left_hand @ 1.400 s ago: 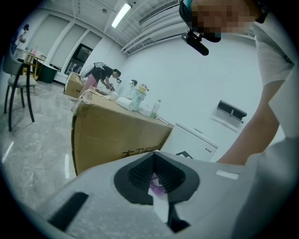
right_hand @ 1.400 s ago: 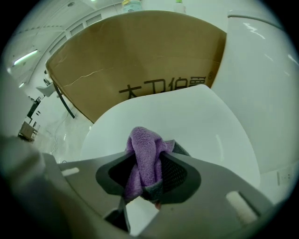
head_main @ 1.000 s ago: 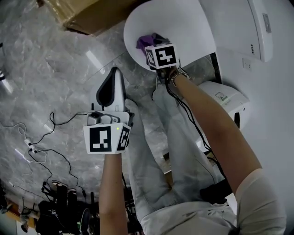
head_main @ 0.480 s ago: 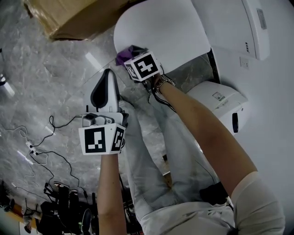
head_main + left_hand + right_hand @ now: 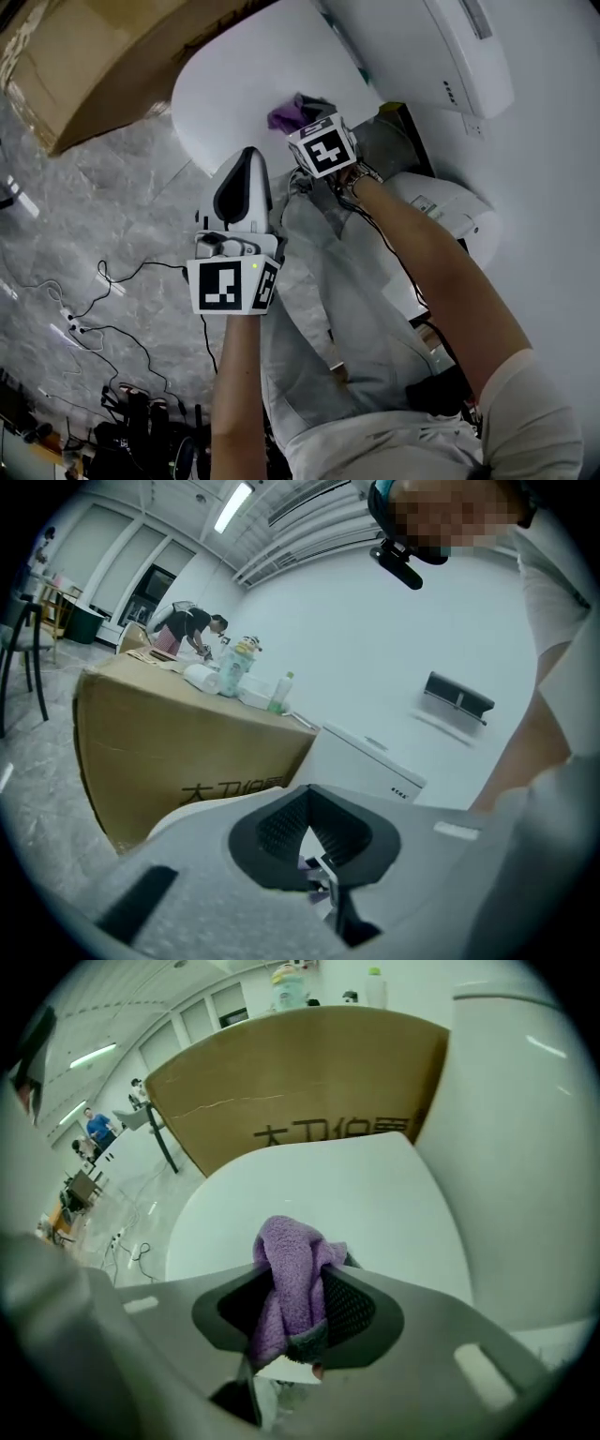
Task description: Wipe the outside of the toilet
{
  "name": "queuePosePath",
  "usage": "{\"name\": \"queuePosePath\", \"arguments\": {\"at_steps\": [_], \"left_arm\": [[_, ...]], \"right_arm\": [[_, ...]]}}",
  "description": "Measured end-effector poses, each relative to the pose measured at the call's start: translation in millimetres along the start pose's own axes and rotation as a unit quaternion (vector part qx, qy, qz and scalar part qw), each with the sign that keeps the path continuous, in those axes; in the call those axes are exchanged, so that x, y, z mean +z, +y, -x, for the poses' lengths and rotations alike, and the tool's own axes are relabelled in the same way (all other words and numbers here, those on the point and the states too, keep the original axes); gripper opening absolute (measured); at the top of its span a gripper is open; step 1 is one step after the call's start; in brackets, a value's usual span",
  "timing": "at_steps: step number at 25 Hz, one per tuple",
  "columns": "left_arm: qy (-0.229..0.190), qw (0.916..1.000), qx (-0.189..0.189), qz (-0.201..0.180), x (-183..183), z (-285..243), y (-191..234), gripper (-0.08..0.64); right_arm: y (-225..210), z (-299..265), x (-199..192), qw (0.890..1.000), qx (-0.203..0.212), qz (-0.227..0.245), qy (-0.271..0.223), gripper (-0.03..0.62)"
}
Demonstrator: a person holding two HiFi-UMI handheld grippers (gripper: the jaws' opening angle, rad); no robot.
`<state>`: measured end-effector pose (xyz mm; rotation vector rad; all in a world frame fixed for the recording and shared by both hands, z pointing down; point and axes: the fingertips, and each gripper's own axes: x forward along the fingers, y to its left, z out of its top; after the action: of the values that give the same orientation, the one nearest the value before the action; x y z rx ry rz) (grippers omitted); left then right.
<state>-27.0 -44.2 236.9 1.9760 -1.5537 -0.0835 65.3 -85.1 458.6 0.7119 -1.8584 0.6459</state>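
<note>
The right gripper (image 5: 302, 1290) has its jaws squeezed tight on a fluffy purple cloth (image 5: 286, 1246). The cloth pokes up out of the black pads (image 5: 352, 1302). Its bottom end is tucked away behind them.

In the head view the right gripper (image 5: 307, 120) is mostly hidden under its own marker cube (image 5: 325, 145). Only a bit of the fluffy purple cloth (image 5: 283, 115) peeks out, at 10 o'clock from the cube. The cloth is over the smooth white toilet lid (image 5: 244, 84), near the lid's 5 o'clock edge. No view shows whether the cloth really touches the lid.

The left gripper (image 5: 307, 810) has its jaws closed, tips together, with nothing between them. Something small and shiny shows through the little gap under the tips. It is too tiny to tell what it is. In the head view the left gripper (image 5: 247, 164) points toward 12 o'clock. Its tip lies over the lid's 6 o'clock edge, and it is hard to tell if it touches.

The white toilet tank (image 5: 441, 47) is at 1 o'clock, cut off by the top edge. A big brown cardboard box (image 5: 103, 56) at 11 o'clock stands just beside the lid and is cut off too. In the right gripper view the lid hides the bottom of the print on the box.

Thin black cables (image 5: 112, 319) lie on the grey marble floor (image 5: 84, 197) at 8 o'clock. The person's pale grey trousers (image 5: 328, 319) fill the middle and hide what is under them.
</note>
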Motion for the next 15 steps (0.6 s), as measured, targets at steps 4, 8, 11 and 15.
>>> {"name": "queuePosePath", "arguments": {"at_steps": [4, 8, 11, 15], "left_arm": [[0.009, 0.9997, -0.022, -0.006, -7.5, -32.1, -38.9, 0.006], [0.024, 0.999, -0.035, -0.013, -16.9, -49.5, -57.1, 0.006], [0.031, 0.9986, -0.039, -0.016, -25.5, -51.9, -57.5, 0.006], [0.036, 0.9984, -0.041, -0.014, -27.6, -50.2, -49.0, 0.006]], "right_arm": [[-93.6, 25.0, -17.2, 0.998, -0.055, -0.024, 0.003, 0.156], [-151.1, 39.1, -35.2, 0.994, -0.094, -0.055, 0.005, 0.158], [-157.7, 34.4, -43.6, 0.993, -0.095, -0.072, -0.001, 0.16], [-152.0, 30.9, -38.8, 0.988, -0.114, -0.103, -0.012, 0.158]]}}
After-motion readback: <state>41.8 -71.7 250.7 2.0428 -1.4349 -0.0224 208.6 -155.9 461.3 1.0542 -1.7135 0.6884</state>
